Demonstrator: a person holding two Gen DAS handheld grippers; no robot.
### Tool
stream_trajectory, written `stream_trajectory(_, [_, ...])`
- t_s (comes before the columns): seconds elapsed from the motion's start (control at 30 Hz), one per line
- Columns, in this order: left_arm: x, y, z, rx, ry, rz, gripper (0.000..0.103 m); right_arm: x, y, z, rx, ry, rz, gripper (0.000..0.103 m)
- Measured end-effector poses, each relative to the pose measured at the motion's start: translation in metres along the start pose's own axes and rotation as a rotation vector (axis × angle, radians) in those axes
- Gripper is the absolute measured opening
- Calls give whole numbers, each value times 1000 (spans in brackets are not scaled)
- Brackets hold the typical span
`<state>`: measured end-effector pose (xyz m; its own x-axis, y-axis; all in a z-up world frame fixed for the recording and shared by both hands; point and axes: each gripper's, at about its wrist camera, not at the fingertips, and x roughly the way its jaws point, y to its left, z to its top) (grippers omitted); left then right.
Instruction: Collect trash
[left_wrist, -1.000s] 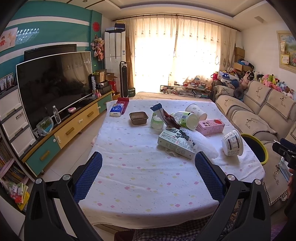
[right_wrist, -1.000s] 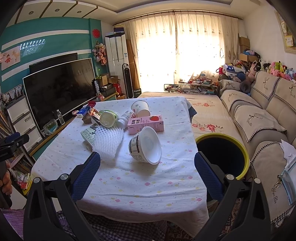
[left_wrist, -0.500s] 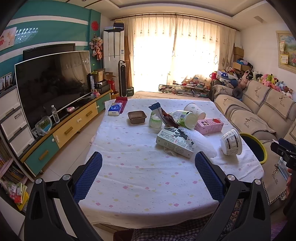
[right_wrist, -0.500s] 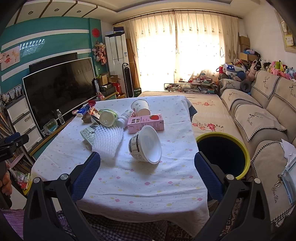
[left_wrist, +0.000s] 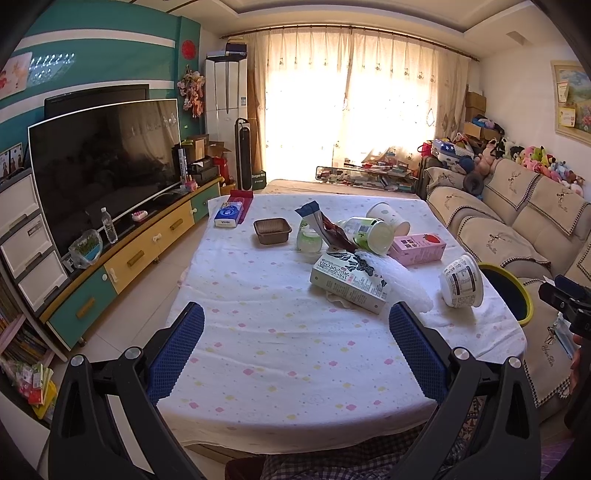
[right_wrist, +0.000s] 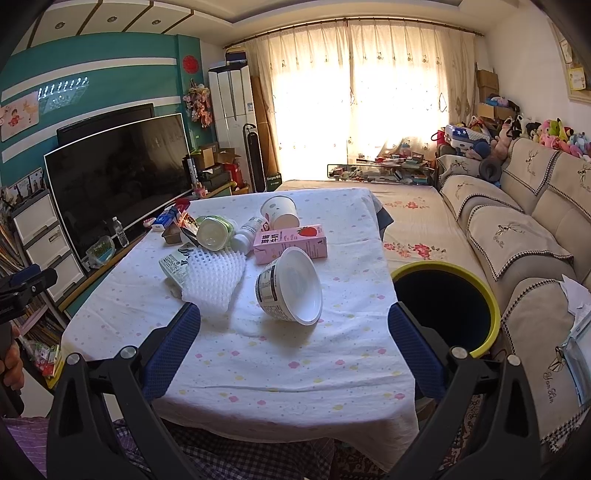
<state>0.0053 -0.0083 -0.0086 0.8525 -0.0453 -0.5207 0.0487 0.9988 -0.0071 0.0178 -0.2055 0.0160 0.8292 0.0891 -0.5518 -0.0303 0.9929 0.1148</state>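
Hovering above the near edge of the table (left_wrist: 280, 369), the left gripper (left_wrist: 295, 347) had its blue-padded fingers spread wide, with nothing between them. The right gripper (right_wrist: 293, 349) hung over the table's near right part, its jaws equally wide apart and empty.

The trash lay gathered toward the middle and far side of the white dotted tablecloth (right_wrist: 295, 376). A white bowl (right_wrist: 290, 286) was tipped on its side, its mouth facing the right gripper, nearest to it of all the items. Just behind the bowl lay a pink milk carton (right_wrist: 290, 243), flat on its side. To the left of the bowl sat a white foam net (right_wrist: 214, 275), partly covering a pale printed carton (left_wrist: 349, 280). Farther back, a green-lidded tub (left_wrist: 371, 232) lay on its side beside a paper cup (left_wrist: 388, 218), also tipped over. A brown plastic tray (left_wrist: 272, 230) stood upright to the left of them, and a blue tissue pack (left_wrist: 228, 215) lay near the far left corner. A small bottle (right_wrist: 247, 230) lay by the tub, though its label was too small to read.

The bin (right_wrist: 447, 306), dark inside with a yellow-green rim, stood on the floor just beside the table's right edge, between the table and the sofa (right_wrist: 517, 236). A large television (left_wrist: 103, 162) stood along the left wall.
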Motion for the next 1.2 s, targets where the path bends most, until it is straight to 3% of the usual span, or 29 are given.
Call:
stream_trajectory(0.83, [6, 0, -3, -3, 10, -2, 99, 9, -2, -2, 0, 14, 7, 97])
stream_trajectory(1.2, [29, 5, -6, -22, 43, 0, 99, 56, 2, -3, -30, 58, 12, 97])
